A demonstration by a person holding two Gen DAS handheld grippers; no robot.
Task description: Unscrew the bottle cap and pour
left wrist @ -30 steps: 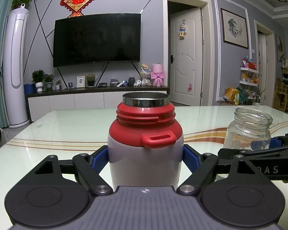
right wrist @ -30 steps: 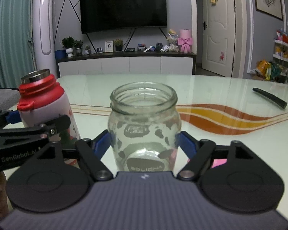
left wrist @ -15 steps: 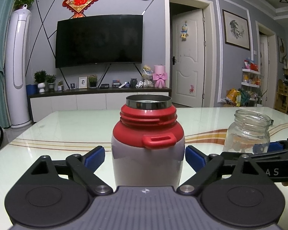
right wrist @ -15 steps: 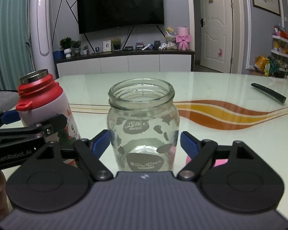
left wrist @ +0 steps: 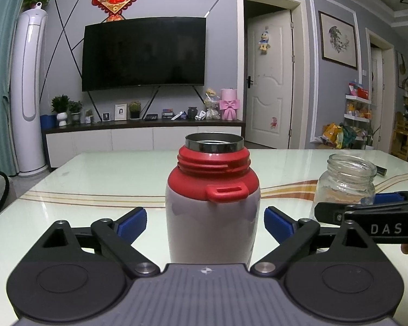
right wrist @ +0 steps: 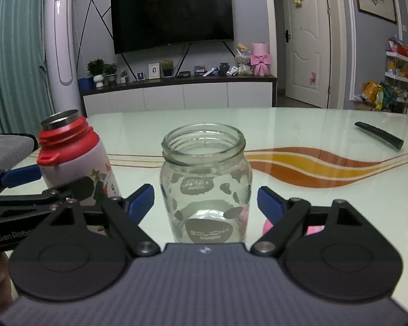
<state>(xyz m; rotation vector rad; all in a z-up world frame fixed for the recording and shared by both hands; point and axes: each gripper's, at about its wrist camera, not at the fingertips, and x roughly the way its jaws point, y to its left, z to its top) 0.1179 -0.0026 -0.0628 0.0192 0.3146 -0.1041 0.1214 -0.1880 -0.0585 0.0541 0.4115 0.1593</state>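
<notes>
Left wrist: gripper pads clear of bottle sides.

Red-and-white bottle, cow-spotted jar

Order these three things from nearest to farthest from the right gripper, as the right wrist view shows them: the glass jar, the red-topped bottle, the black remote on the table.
1. Glass jar: between the open fingers of the right gripper, untouched.
2. Red-topped bottle: to the left, standing between the left gripper's fingers.
3. Black remote: far right, farther back on the table.
</notes>
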